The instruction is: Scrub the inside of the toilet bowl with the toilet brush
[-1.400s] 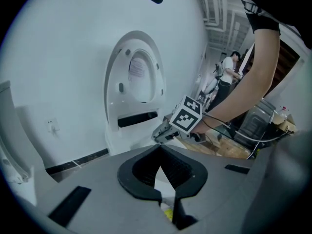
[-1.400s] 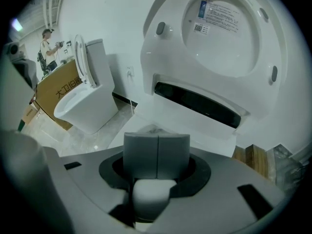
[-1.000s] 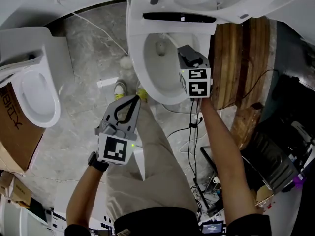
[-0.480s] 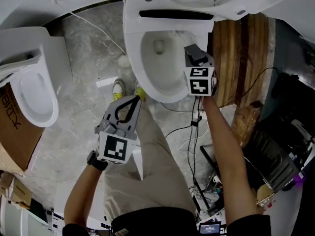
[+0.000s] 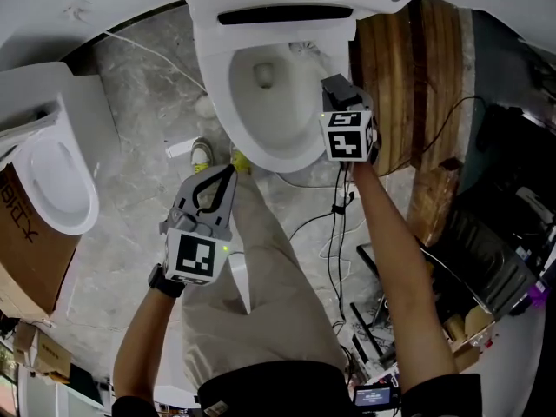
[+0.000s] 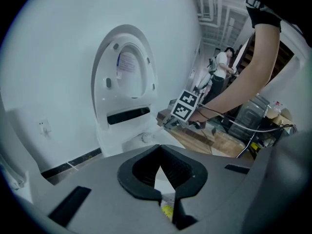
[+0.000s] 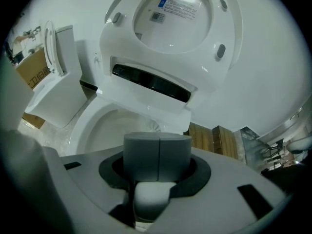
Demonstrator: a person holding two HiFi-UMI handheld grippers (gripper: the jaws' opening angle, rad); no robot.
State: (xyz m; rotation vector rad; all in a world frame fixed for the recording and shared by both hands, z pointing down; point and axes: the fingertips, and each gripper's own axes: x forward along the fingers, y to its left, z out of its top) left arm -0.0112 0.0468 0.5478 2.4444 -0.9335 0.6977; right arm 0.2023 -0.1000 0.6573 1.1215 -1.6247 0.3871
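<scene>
The open white toilet bowl (image 5: 265,129) lies at the top of the head view, its lid (image 7: 180,23) raised. My right gripper (image 5: 333,83) hovers over the bowl's right rim, shut on the toilet brush's pale handle (image 7: 151,196). The brush head (image 5: 301,49) reaches the back right of the bowl, under the rim, and is partly hidden behind the jaws in the right gripper view. My left gripper (image 5: 228,172) hangs shut and empty in front of the bowl, above the person's leg. The left gripper view shows the toilet (image 6: 129,130) and the right gripper (image 6: 165,125) at it.
A second white toilet (image 5: 52,181) and a cardboard box (image 5: 17,233) stand at the left. Wooden boards (image 5: 408,76) lie right of the bowl, with cables (image 5: 334,224) trailing over the marble floor. A yellow shoe (image 5: 201,153) rests by the bowl's front. Another person (image 6: 222,67) stands far off.
My right gripper has drawn the brush from the bowl's middle toward its right rim and back edge. The left gripper has stayed where it was, still shut.
</scene>
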